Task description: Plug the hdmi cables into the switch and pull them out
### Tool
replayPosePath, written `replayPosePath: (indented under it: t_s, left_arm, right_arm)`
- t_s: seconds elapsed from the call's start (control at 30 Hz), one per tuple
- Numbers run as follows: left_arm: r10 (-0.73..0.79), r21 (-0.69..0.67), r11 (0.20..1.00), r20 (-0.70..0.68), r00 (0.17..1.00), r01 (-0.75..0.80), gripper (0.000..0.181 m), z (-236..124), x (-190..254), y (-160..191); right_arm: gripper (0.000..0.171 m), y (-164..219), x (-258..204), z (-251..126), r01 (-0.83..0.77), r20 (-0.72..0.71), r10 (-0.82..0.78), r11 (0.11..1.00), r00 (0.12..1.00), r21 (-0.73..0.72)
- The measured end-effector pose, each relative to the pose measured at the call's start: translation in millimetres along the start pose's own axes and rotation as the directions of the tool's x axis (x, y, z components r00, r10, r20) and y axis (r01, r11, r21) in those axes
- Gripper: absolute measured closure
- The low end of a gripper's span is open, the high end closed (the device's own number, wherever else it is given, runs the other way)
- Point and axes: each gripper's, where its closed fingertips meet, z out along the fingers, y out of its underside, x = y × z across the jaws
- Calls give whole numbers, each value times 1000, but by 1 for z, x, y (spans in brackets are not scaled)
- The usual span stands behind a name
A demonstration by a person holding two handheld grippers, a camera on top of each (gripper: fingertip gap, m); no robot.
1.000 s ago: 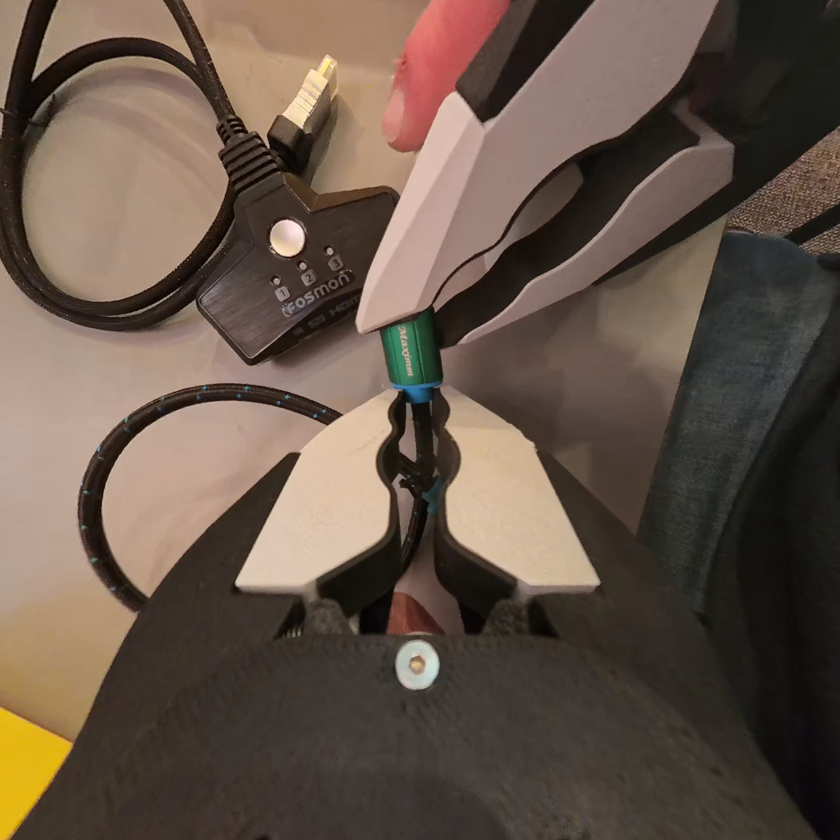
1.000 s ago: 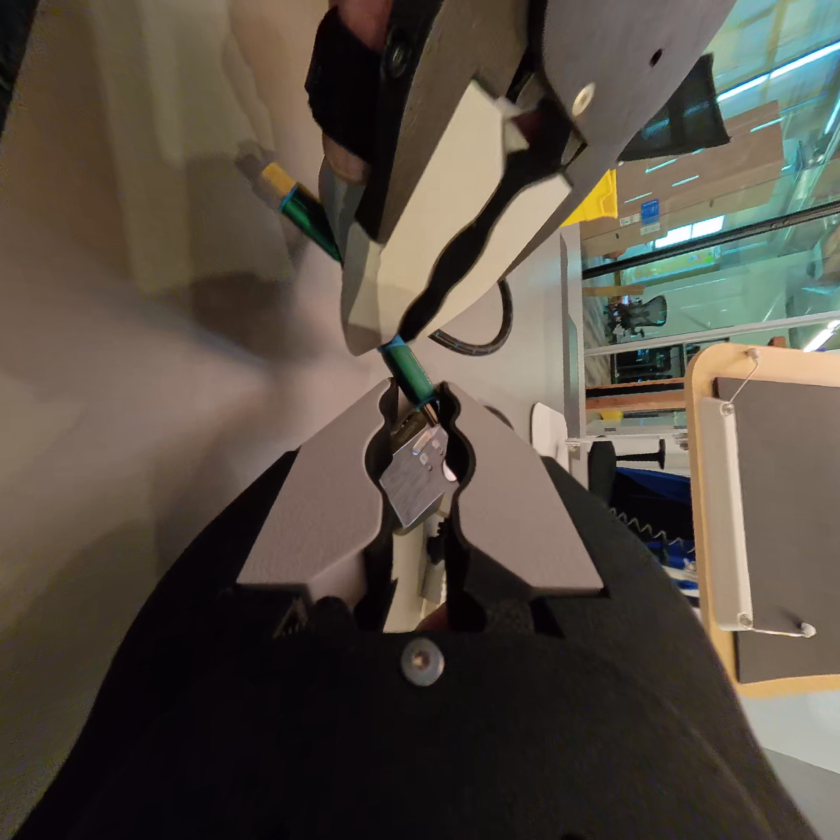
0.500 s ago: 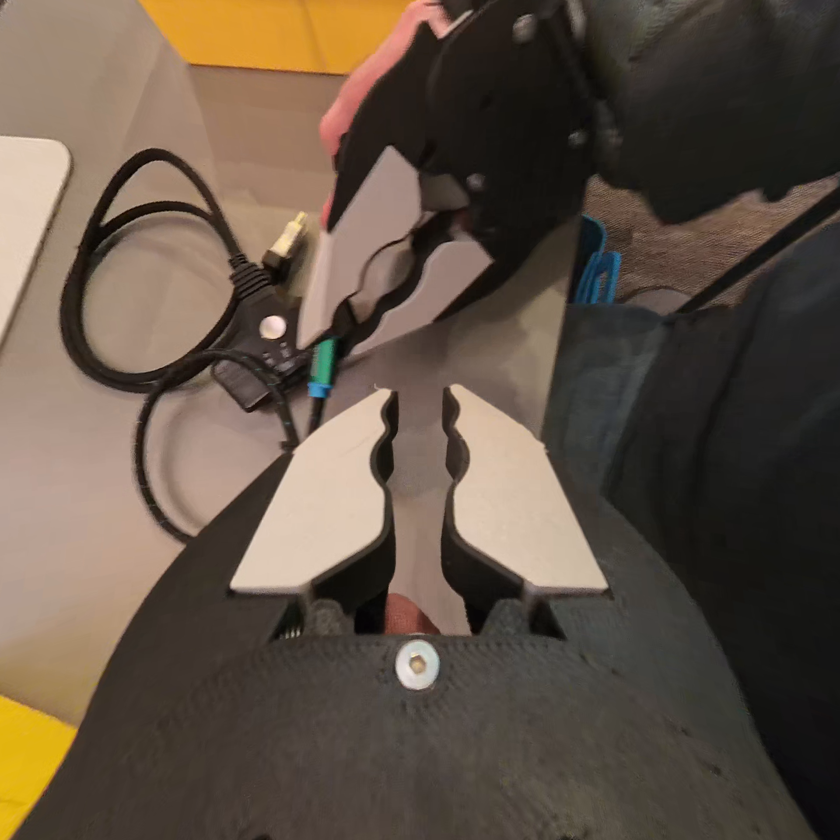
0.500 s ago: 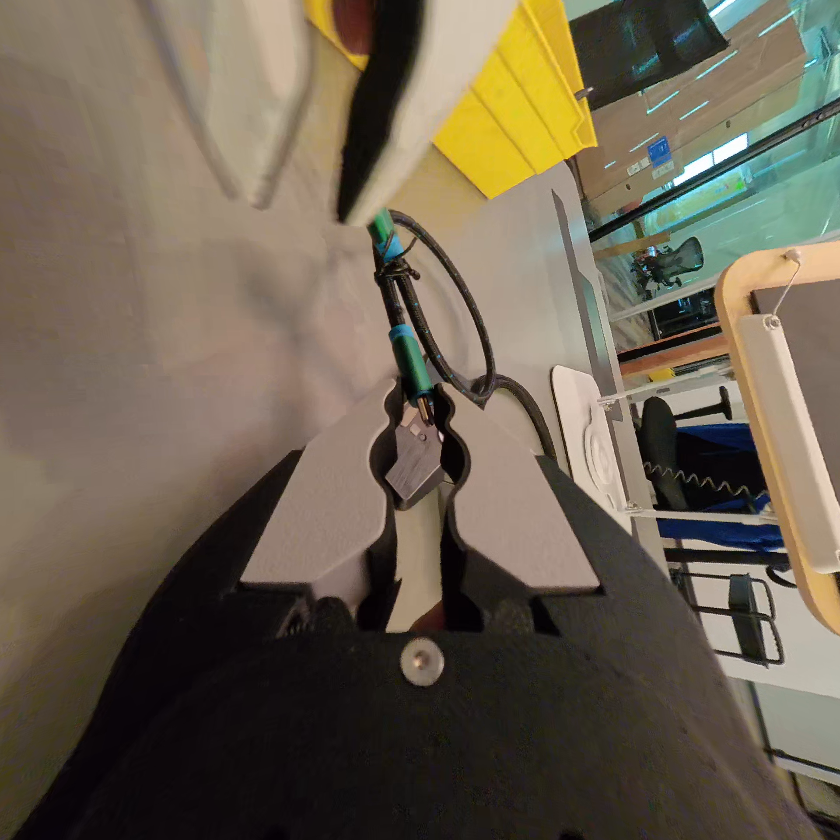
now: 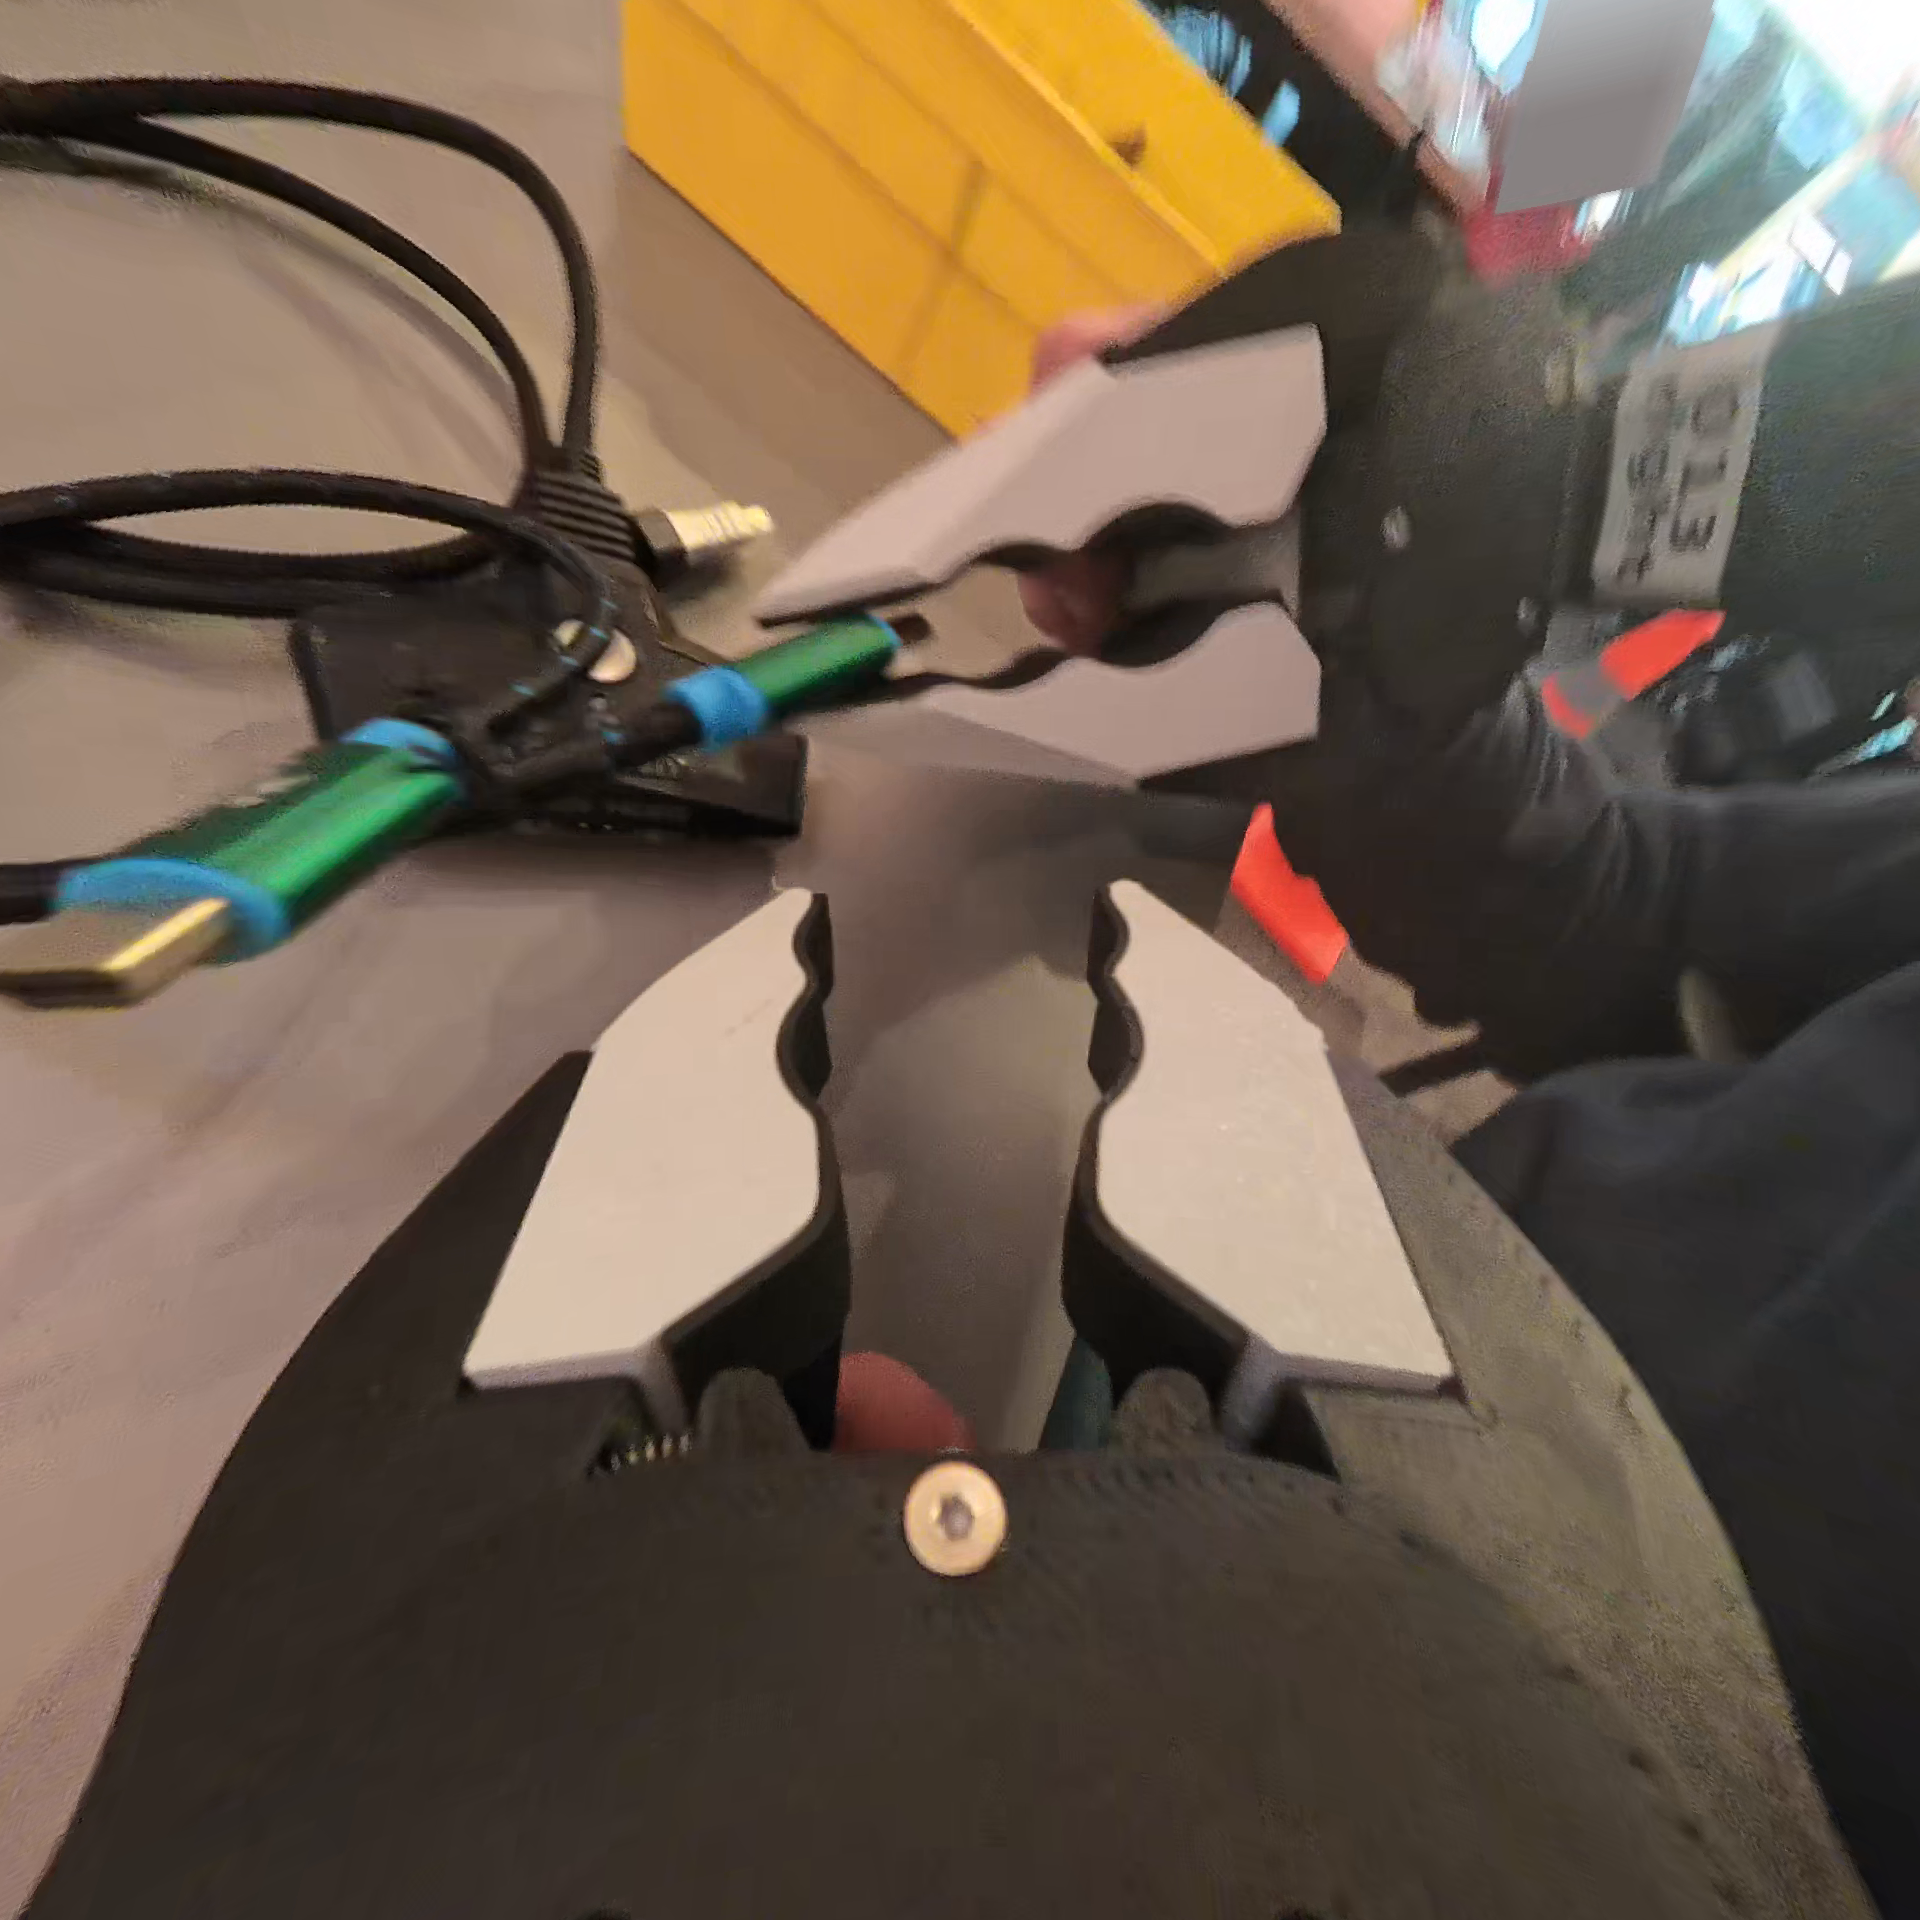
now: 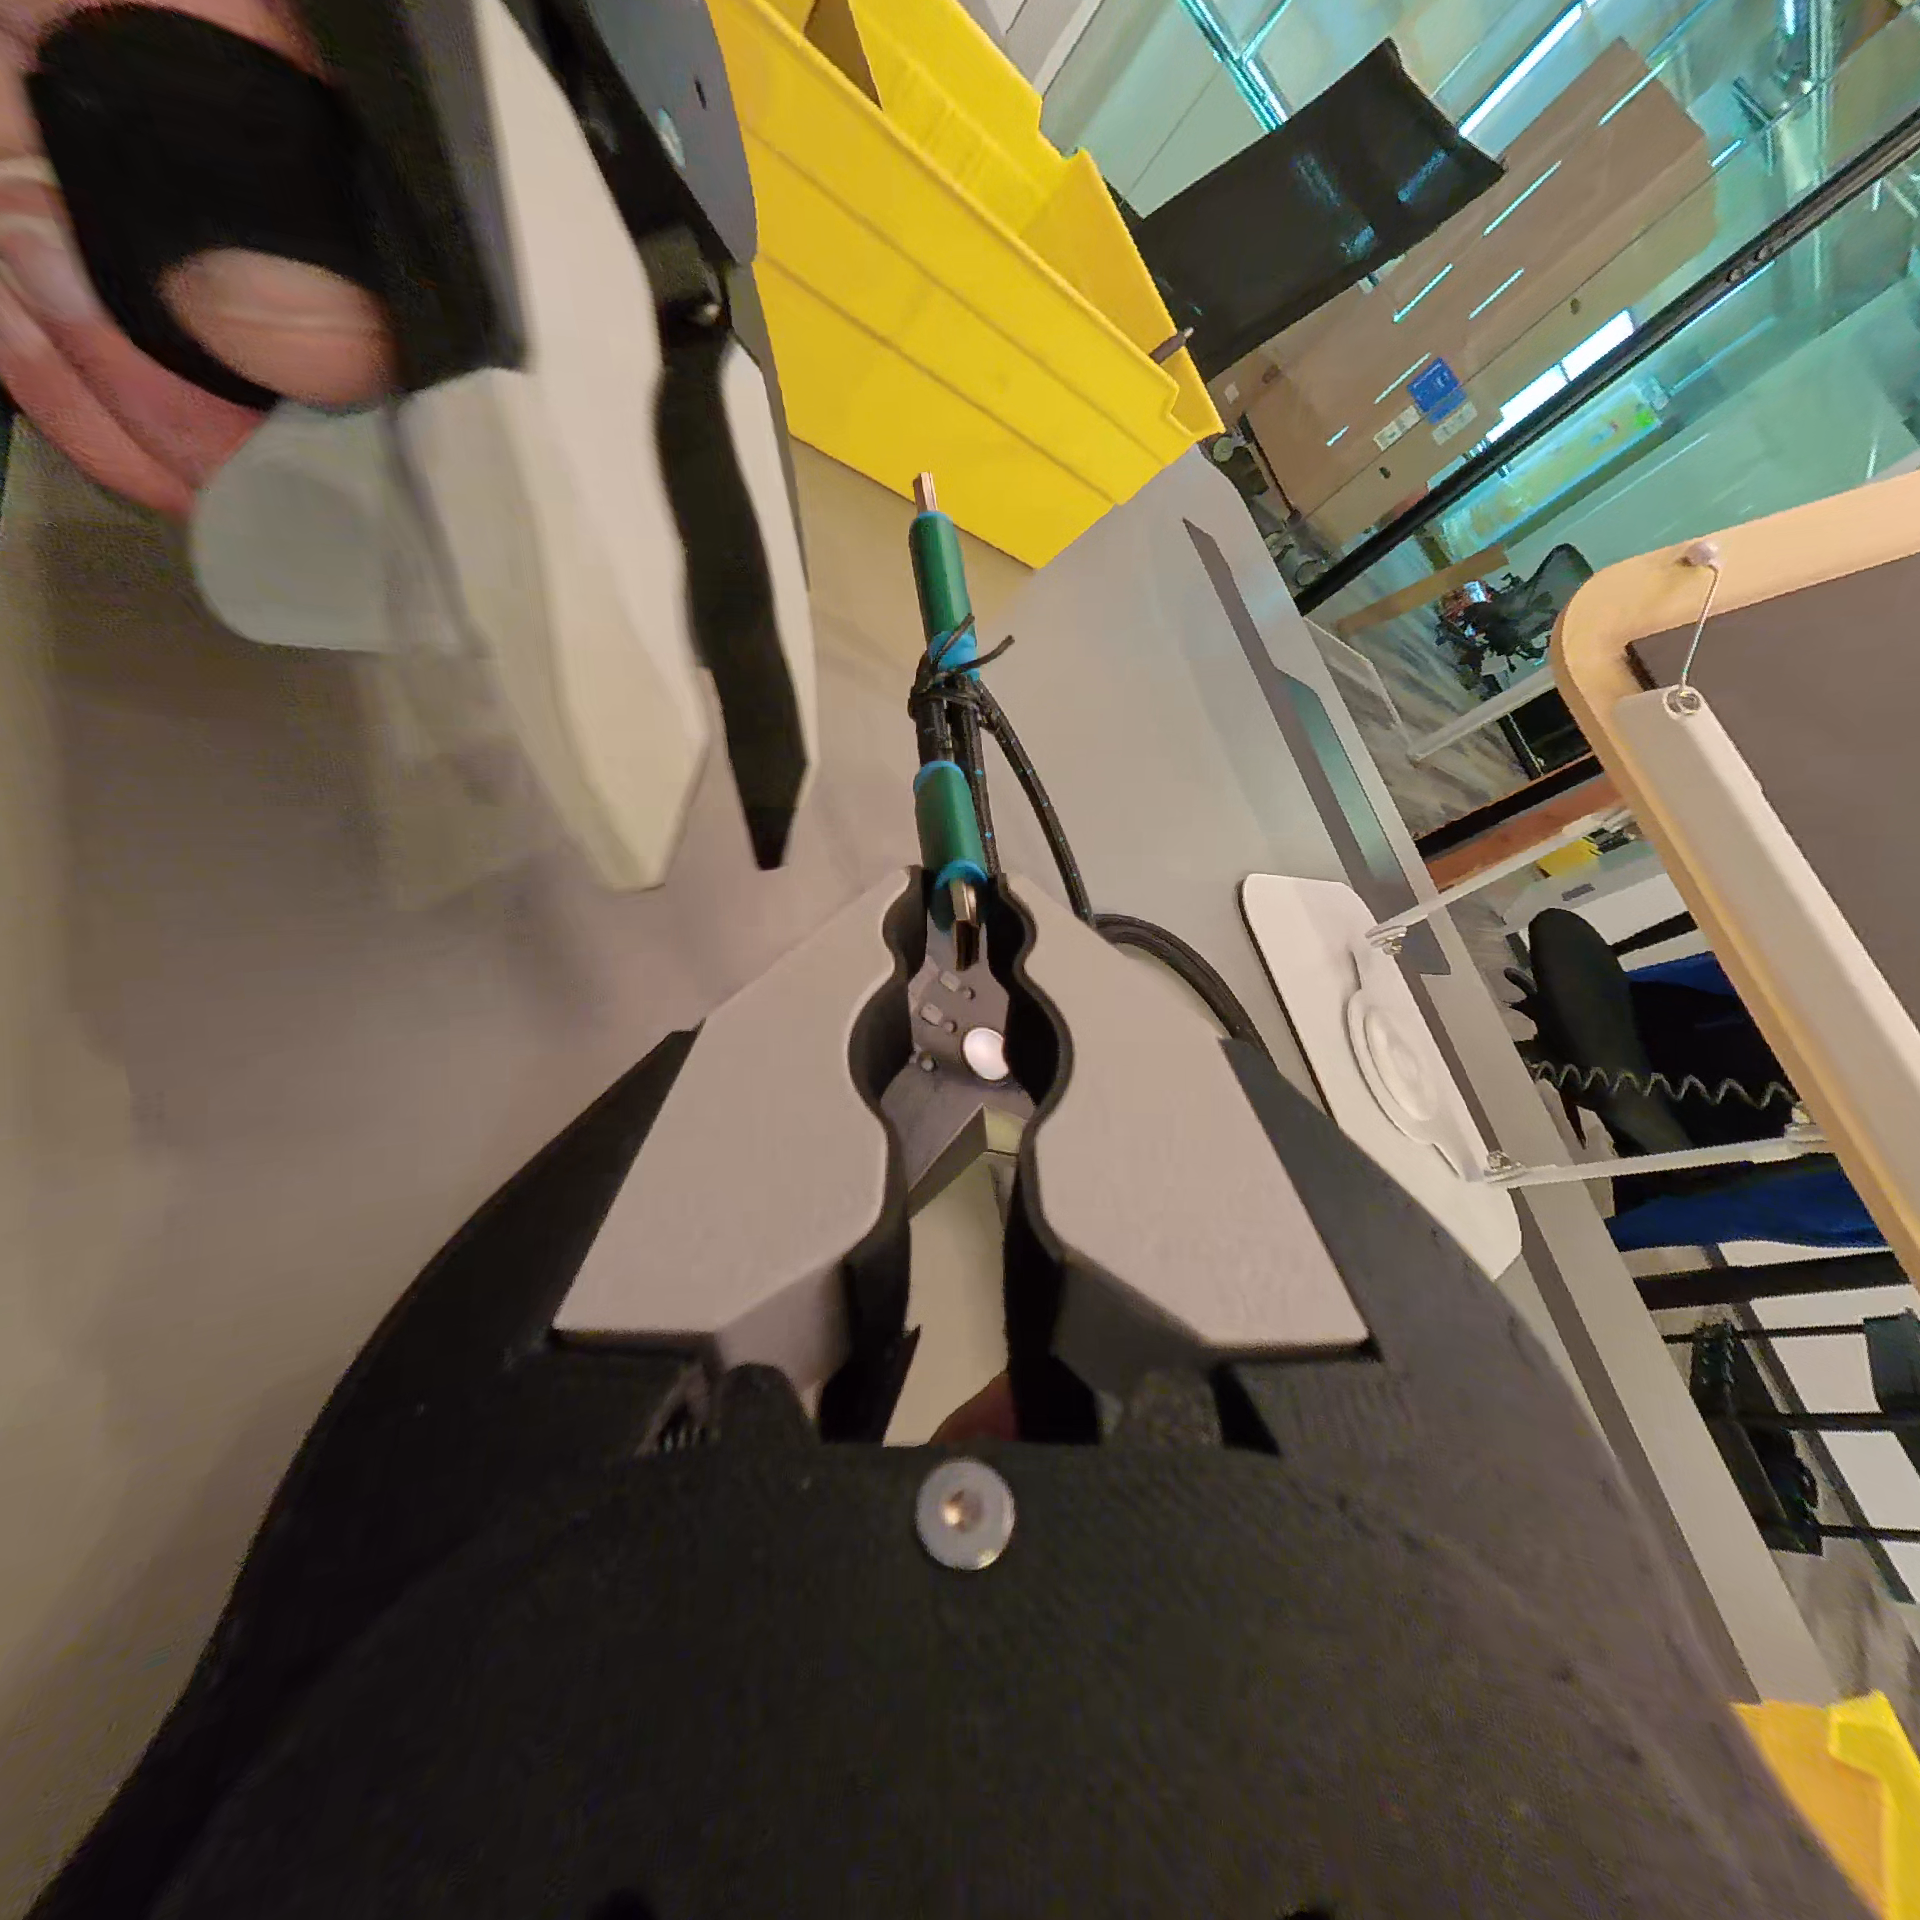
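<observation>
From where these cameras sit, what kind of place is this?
Probably an office or lab workspace. A grey table carries stacked yellow bins, and beyond it the right wrist view shows glass partitions and an office chair.

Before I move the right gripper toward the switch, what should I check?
1. Right gripper holding the green plug: ok, shut on its front end.
2. Left gripper free to help: ok, open and empty.
3. Green plug seated in the switch: not ok, its metal tip is bare.
4. Second plug seated: not ok, it lies loose on the table.
5. Plug lined up with a port: cannot tell, the ports are hidden.
</observation>
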Motion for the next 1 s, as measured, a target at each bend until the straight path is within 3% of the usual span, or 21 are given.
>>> replayPosePath:
  t_s: [0.17, 0.63, 1.0]
  left_arm:
    - [-136, 133, 981, -68, 988, 144, 134, -8, -7, -20]
    - [-236, 233, 931, -205, 950, 282, 135, -16, -8, -38]
    - [-276, 225, 914, -263, 925, 337, 132, -15, -8, -40]
  right_arm:
    - [163, -7, -7, -2, 22, 17, -23, 998, 1000, 50]
    - [164, -23, -2, -13, -15, 16, 13, 986, 1000, 167]
    - [164, -28, -3, -19, -26, 34, 19, 976, 999, 218]
